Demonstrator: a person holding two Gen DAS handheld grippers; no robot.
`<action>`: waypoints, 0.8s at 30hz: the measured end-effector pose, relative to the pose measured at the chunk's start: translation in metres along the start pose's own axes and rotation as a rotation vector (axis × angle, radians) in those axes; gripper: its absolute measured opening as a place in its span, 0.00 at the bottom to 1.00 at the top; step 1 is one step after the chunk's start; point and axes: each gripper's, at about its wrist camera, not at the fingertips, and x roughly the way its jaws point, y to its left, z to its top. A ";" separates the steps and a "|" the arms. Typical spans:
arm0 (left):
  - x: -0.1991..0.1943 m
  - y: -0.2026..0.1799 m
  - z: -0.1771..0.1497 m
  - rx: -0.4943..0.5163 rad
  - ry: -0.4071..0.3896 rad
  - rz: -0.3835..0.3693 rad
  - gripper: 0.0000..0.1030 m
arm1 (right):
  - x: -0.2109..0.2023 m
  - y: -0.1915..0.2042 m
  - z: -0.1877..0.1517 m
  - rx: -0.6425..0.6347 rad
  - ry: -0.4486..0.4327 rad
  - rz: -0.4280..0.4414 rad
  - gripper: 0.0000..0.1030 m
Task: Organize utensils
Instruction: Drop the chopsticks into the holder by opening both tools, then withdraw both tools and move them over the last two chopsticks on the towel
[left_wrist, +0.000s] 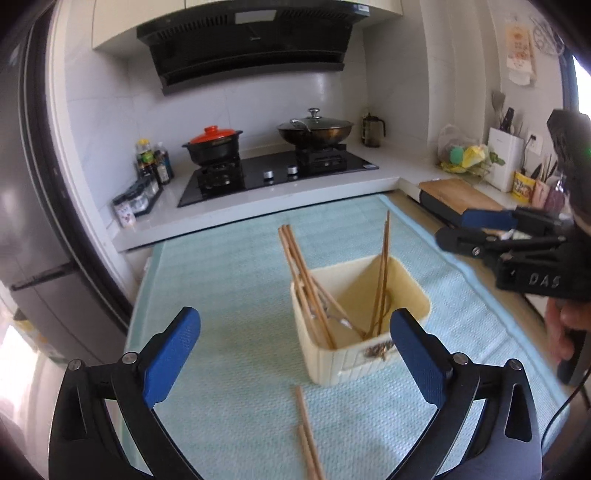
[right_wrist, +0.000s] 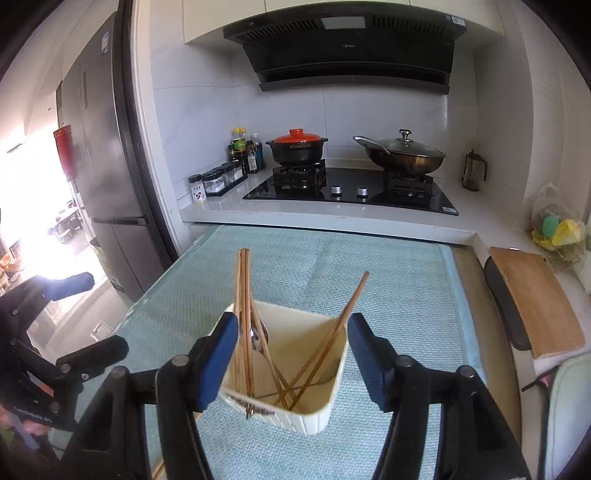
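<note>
Chopsticks (left_wrist: 306, 291) stand tilted in a cream square holder (left_wrist: 369, 354) on the pale green mat (left_wrist: 229, 280), one bunch leaning against its left wall and a pair (left_wrist: 382, 280) propped in the far right corner; a metal spoon (right_wrist: 255, 338) lies among them. Two more loose chopsticks (left_wrist: 308, 439) lie flat on the mat just in front of the holder.

The left gripper (left_wrist: 295, 354) points forward and downward over the mat, its blue pads spread wide with nothing gripped (the loose pair lies below and between them). The right gripper (right_wrist: 291, 354) tilts down at the holder from nearer, jaws released and parted either side of it, pads apart from its walls. In the left view a hand (left_wrist: 561, 328) grips the right tool's handle at the frame's right edge.
</note>
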 end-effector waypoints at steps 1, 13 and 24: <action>-0.008 -0.002 -0.011 0.016 0.014 0.033 1.00 | -0.012 0.004 -0.007 -0.015 -0.007 -0.012 0.68; -0.054 -0.024 -0.183 -0.086 0.245 0.183 0.99 | -0.092 0.052 -0.173 0.009 -0.030 -0.078 0.72; -0.032 -0.019 -0.233 -0.251 0.311 0.089 0.99 | -0.073 0.064 -0.255 0.056 0.058 -0.081 0.72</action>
